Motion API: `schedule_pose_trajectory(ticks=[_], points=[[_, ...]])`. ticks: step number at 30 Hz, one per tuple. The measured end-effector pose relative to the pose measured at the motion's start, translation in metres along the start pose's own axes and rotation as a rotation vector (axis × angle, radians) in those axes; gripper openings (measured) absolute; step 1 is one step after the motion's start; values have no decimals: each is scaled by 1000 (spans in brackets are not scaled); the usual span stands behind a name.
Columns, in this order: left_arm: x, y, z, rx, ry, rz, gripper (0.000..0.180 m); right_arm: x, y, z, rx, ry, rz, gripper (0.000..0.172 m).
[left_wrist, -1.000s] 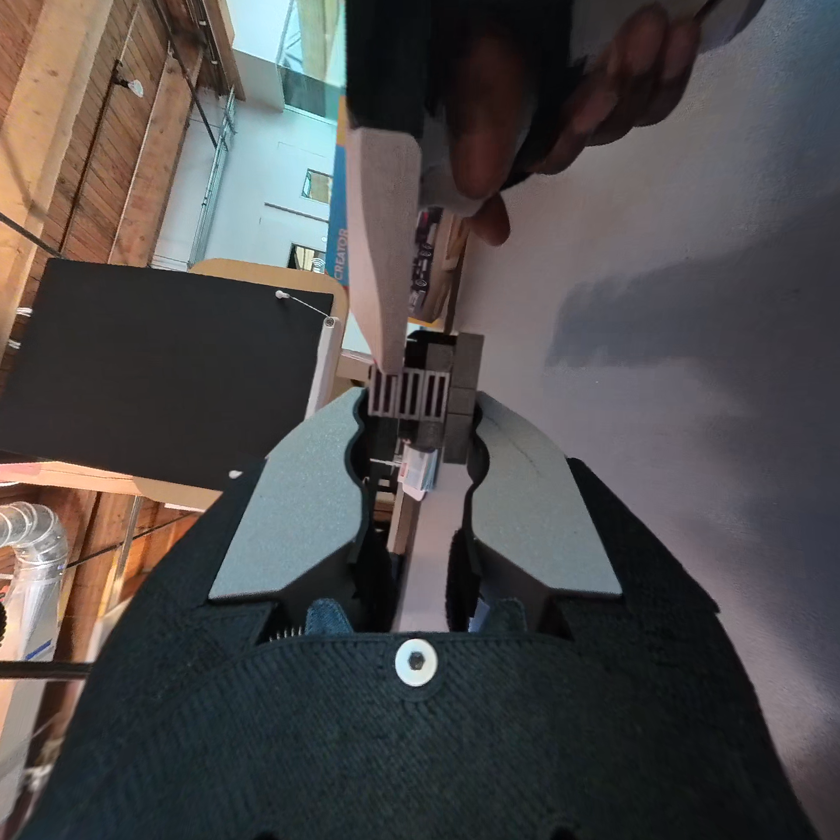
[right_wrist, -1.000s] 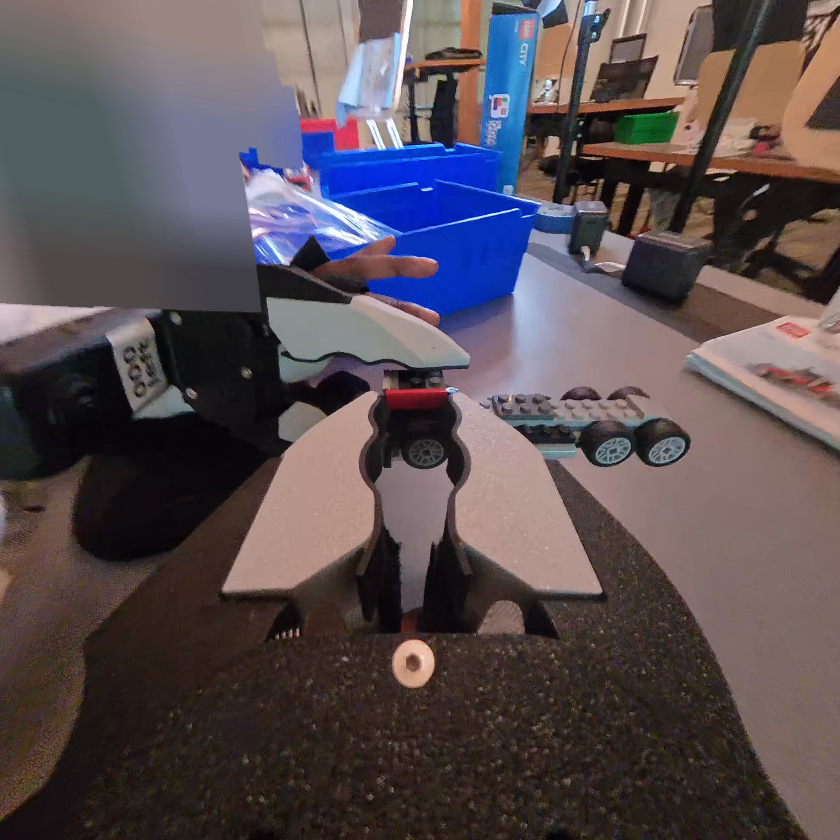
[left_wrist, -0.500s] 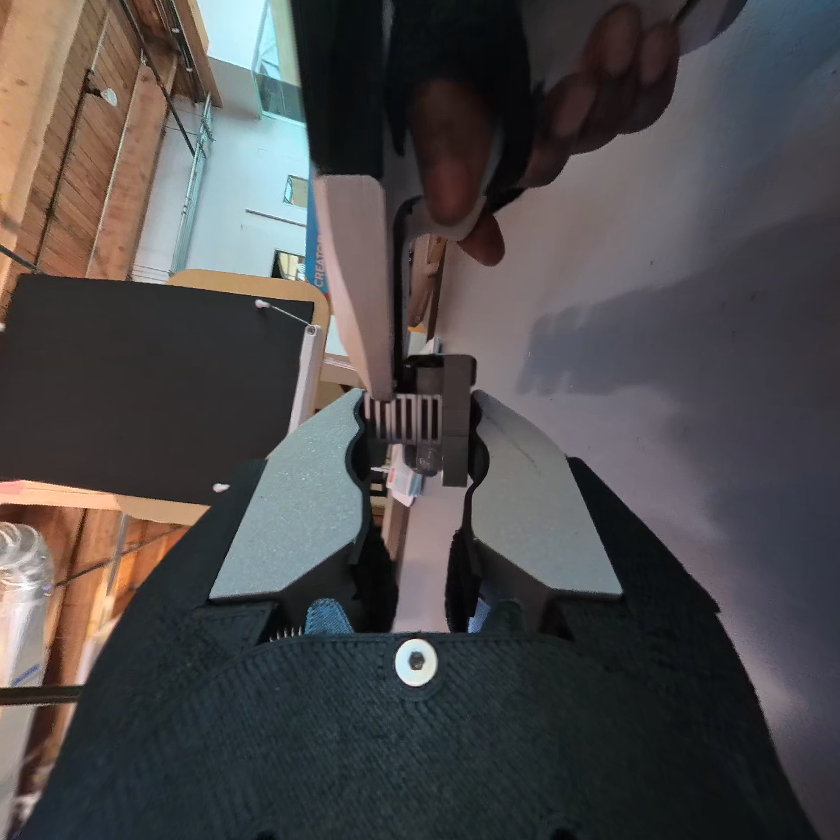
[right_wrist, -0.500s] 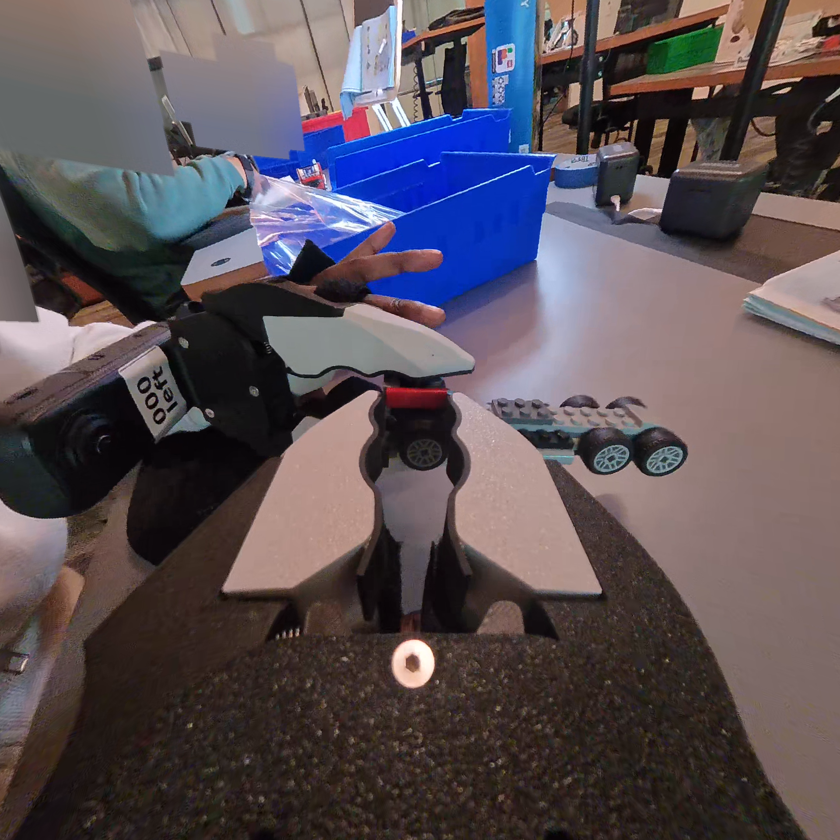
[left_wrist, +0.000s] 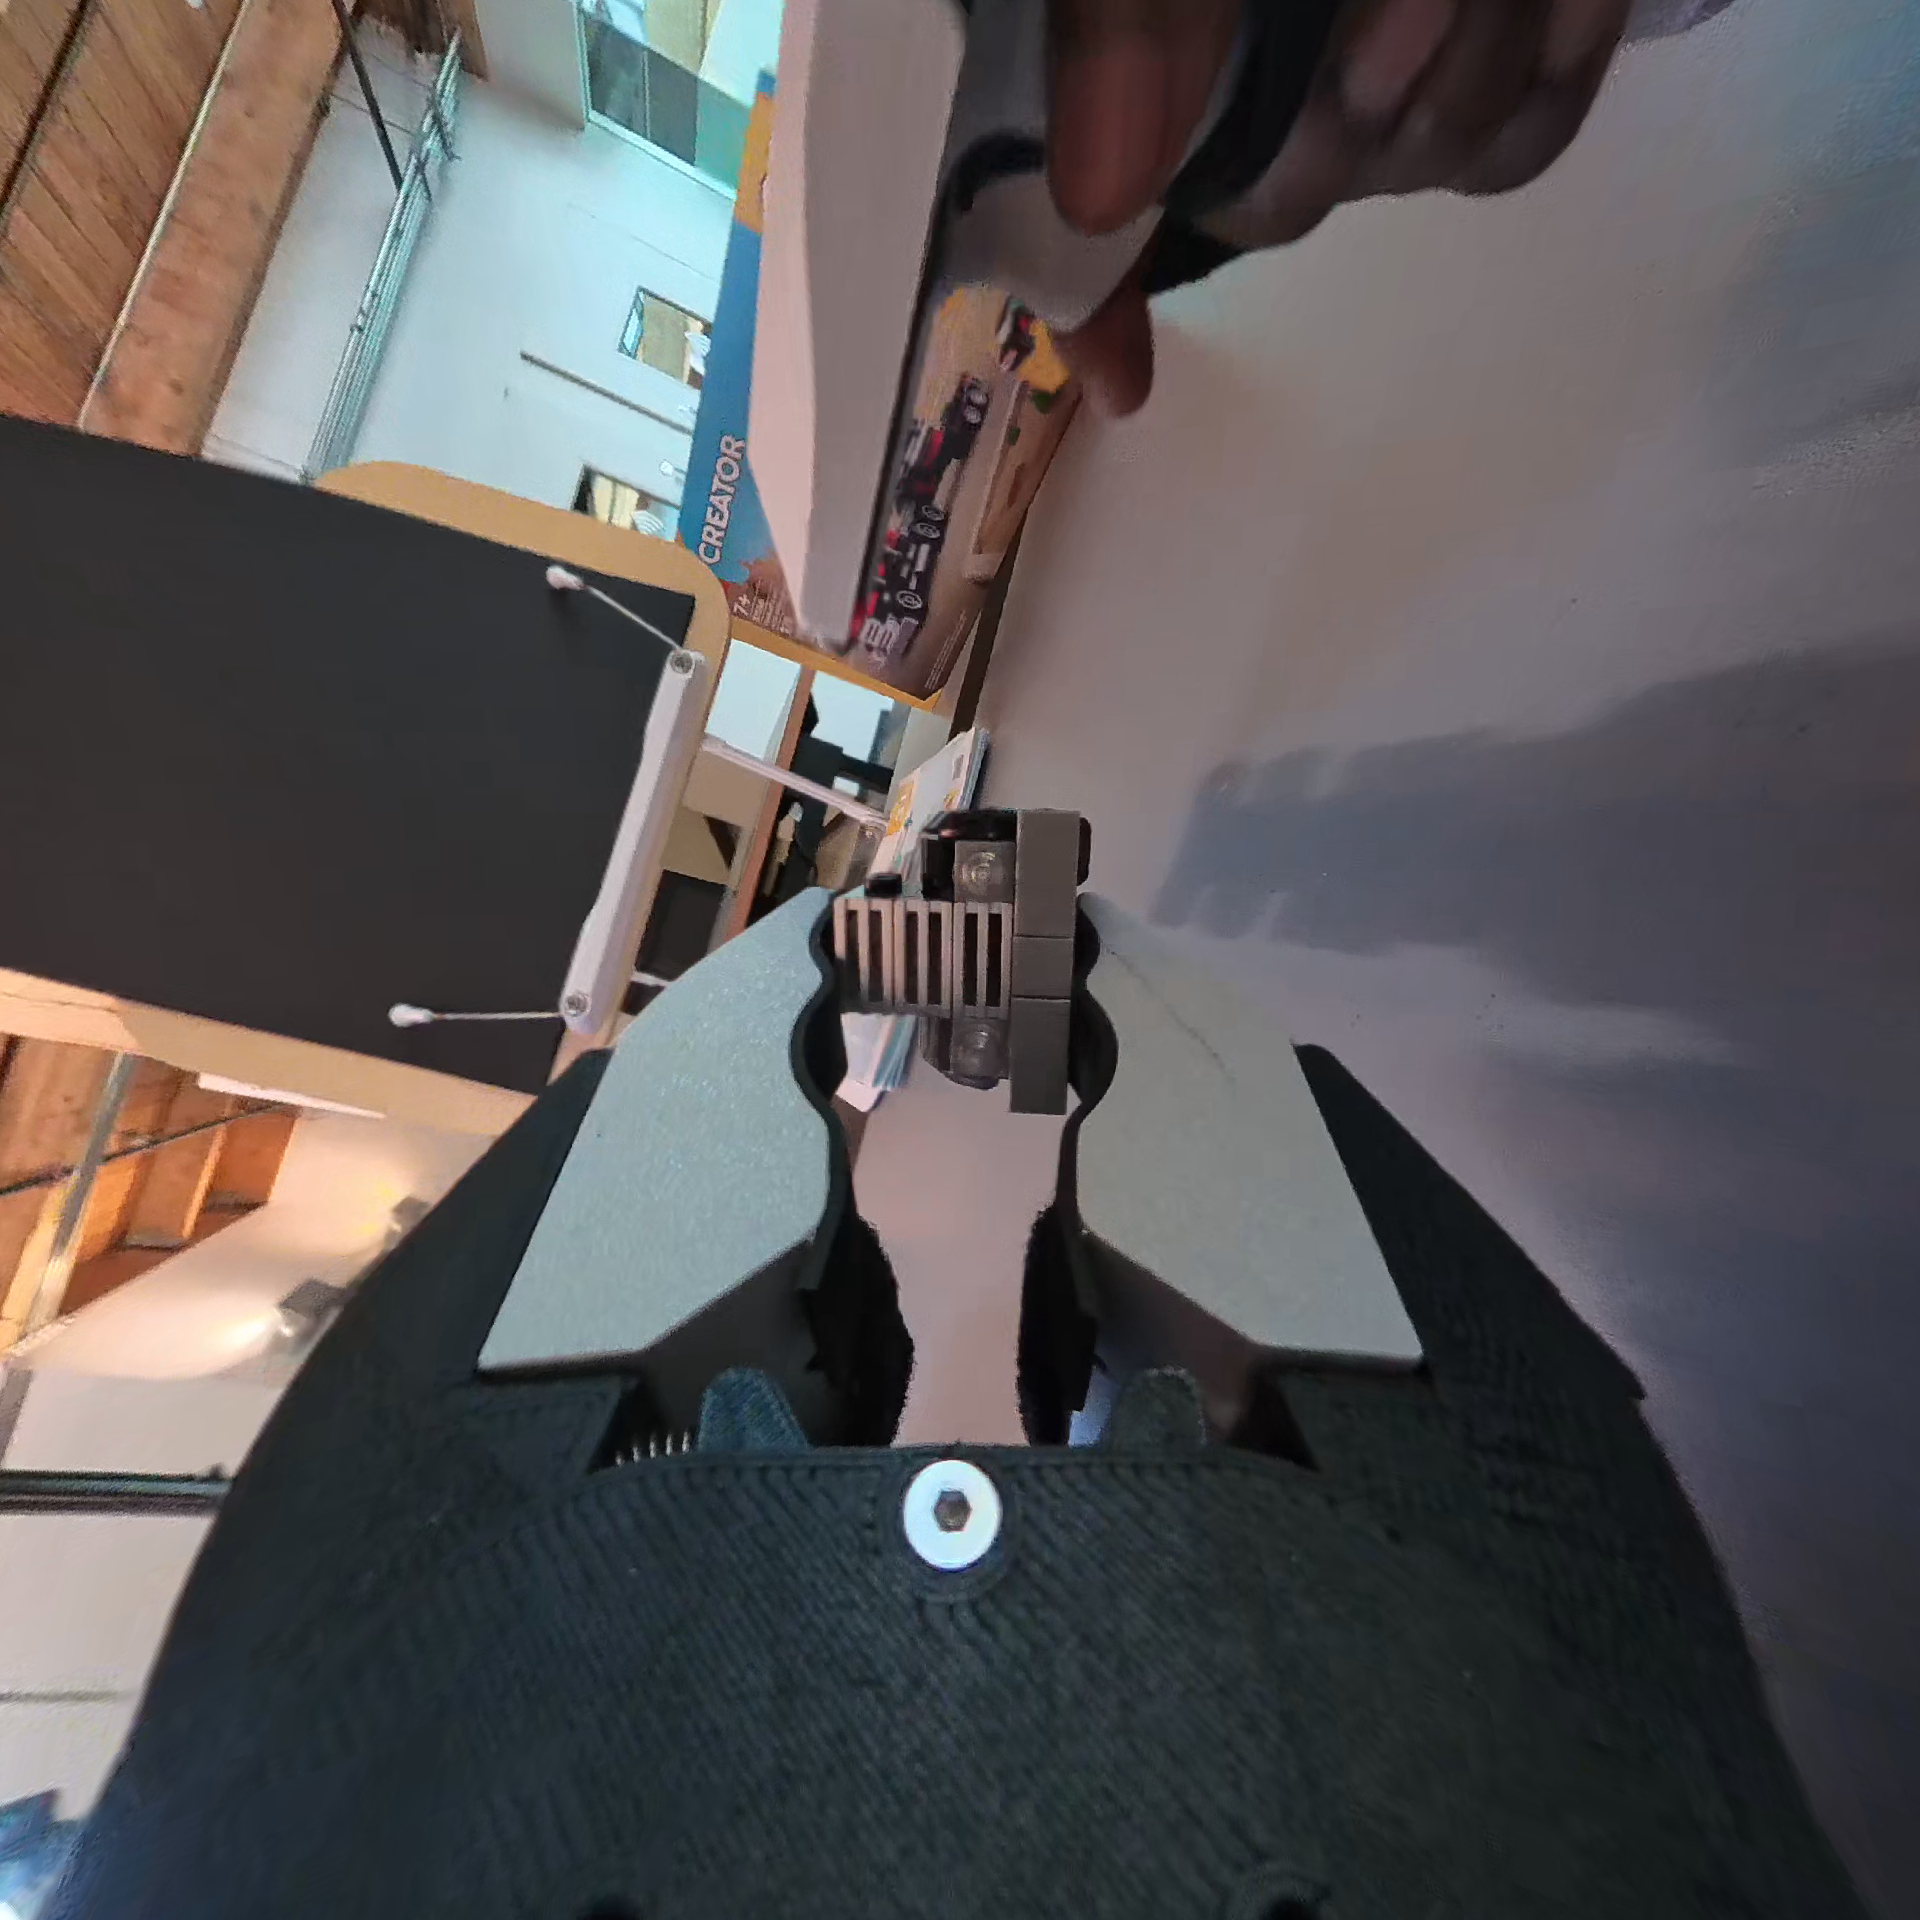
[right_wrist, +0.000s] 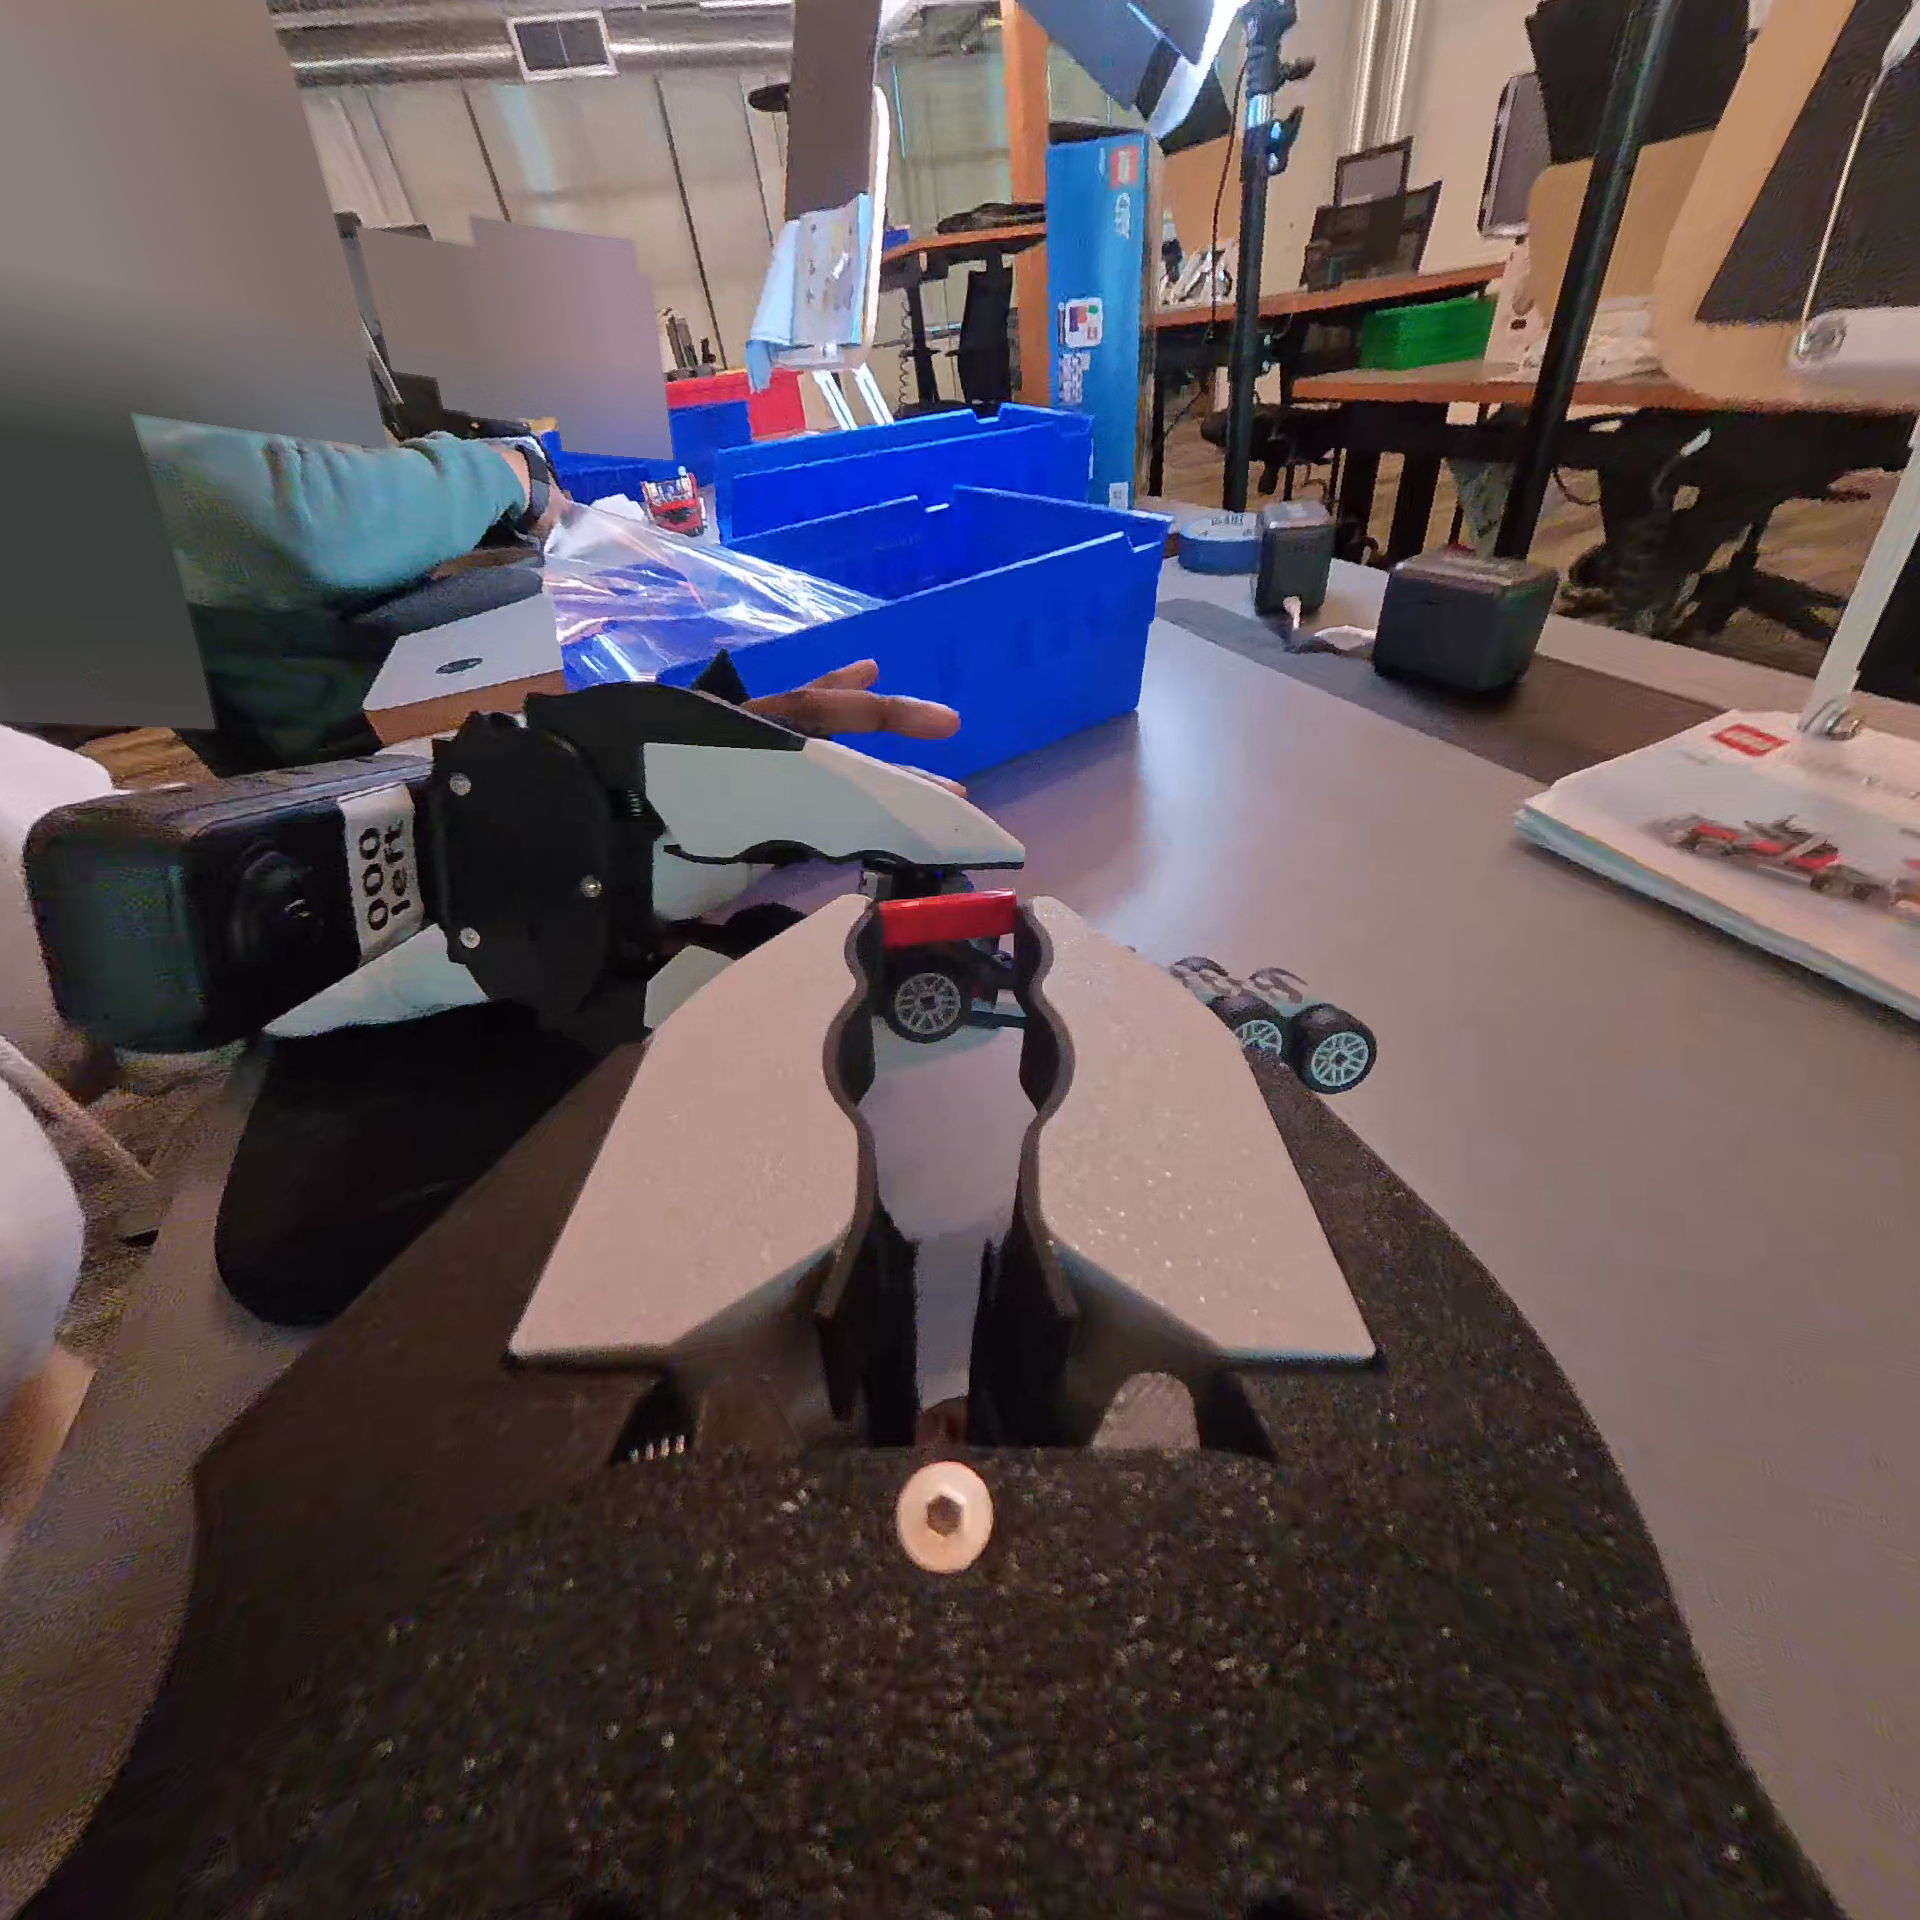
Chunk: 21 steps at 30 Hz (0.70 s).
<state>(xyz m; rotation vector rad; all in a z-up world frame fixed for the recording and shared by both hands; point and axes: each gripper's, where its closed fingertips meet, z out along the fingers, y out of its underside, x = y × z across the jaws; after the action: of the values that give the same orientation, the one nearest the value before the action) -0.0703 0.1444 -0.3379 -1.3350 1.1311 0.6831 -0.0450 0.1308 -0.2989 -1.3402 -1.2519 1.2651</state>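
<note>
In the left wrist view my left gripper (left_wrist: 956, 966) is shut on the front of a toy brick truck (left_wrist: 982, 956). One pad is on the grey grille and the other on the grey bumper. In the right wrist view my right gripper (right_wrist: 945, 935) is shut on the truck's red-topped section (right_wrist: 945, 920), just above a front wheel (right_wrist: 925, 1003). The left gripper's upper finger (right_wrist: 810, 800) reaches in from the left and touches the truck just behind the red part. The rear wheels (right_wrist: 1320, 1049) show past my right finger. A finger (left_wrist: 852, 312) of the right gripper and a hand show at the top of the left wrist view.
A grey table (right_wrist: 1403, 935) carries blue bins (right_wrist: 966, 613), an instruction booklet (right_wrist: 1766, 831) at the right and two dark boxes (right_wrist: 1465, 618) at the back. A person in a teal sleeve (right_wrist: 312, 520) sits at the left. A toy box (left_wrist: 935, 520) stands beyond the truck.
Both grippers keep their hold. In the left wrist view the right gripper's finger has drawn up and away from the grille. In the right wrist view the chassis has swung mostly behind my right finger.
</note>
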Motion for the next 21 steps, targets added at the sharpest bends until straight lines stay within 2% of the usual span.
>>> schedule_pose_trajectory(ticks=[3,6,8,9,11,13,15,16,17,19,21], points=[[-6,3,-1,22,9,-149,40,-3,-17,-9,91,-24,-76,24],[-18,1,-5,105,29,-428,40,-5,-36,-24,187,-33,-164,24],[-28,-2,-9,182,34,-592,40,12,-49,-41,173,81,-260,24],[-34,-2,-12,221,30,-660,40,29,-57,-56,139,199,-322,24],[-44,-2,-15,275,19,-776,40,71,-75,-109,36,518,-430,24],[-48,-2,-17,312,28,-871,39,114,-79,-189,-145,881,-456,24],[-49,-3,-17,338,50,-930,39,143,-65,-285,-345,1237,-366,24],[-49,-5,-18,349,54,-938,39,148,-49,-326,-439,1347,-271,24],[-49,-6,-18,357,54,-930,39,150,-30,-357,-517,1400,-141,24],[-48,-10,-20,367,49,-884,39,149,4,-393,-603,1417,92,24],[-46,-14,-20,366,46,-841,39,151,21,-404,-627,1376,153,47]])
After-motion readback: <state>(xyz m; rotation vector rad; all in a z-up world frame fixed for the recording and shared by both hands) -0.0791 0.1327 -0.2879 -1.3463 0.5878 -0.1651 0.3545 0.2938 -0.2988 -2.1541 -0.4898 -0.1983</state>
